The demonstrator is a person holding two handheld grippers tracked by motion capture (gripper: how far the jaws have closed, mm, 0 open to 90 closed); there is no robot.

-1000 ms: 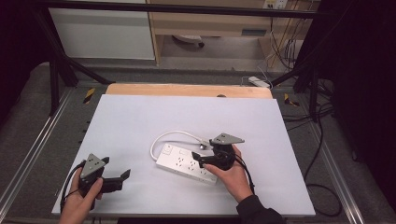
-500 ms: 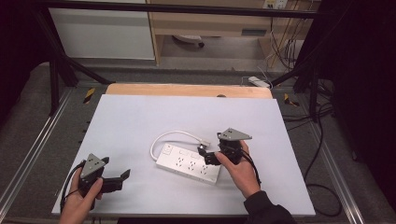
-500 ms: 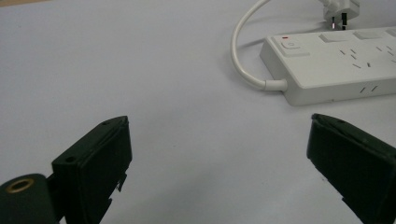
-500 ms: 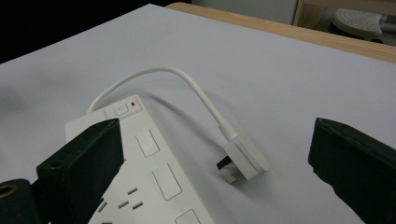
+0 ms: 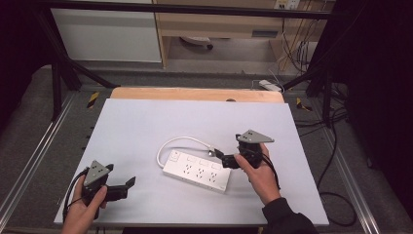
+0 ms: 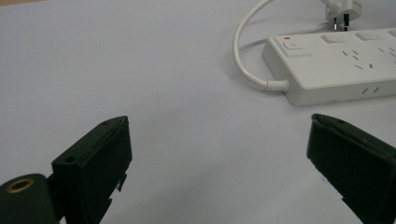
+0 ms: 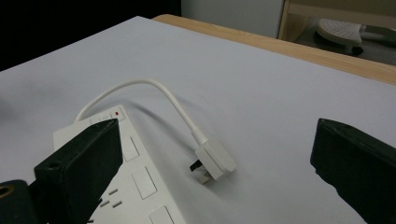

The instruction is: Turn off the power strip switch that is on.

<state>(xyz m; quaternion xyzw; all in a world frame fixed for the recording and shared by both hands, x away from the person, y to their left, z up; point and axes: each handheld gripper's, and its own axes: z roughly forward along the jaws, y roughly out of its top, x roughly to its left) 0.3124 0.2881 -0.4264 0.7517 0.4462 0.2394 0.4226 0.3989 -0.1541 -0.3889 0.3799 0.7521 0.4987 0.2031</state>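
Observation:
A white power strip (image 5: 197,170) lies on the white table top (image 5: 146,126). Its short cord (image 5: 180,141) loops round to a white plug (image 5: 213,152) lying beside the strip's far side. My right gripper (image 5: 223,158) hovers by the strip's right end, close to the plug; its jaws have just been opening and stand open with nothing between them. In the right gripper view the plug (image 7: 215,161) and strip (image 7: 135,186) lie below the open jaws. My left gripper (image 5: 127,187) rests open near the front left, pointing at the strip (image 6: 336,60).
A wooden edge (image 5: 195,94) runs along the table's far side. Metal rails (image 5: 44,151) flank the table. Cables (image 5: 336,195) and a second power strip (image 5: 269,85) lie on the floor to the right and behind.
My right gripper has drawn back to the right and lifted off the power strip, its jaws widening a little. The left gripper has stayed put.

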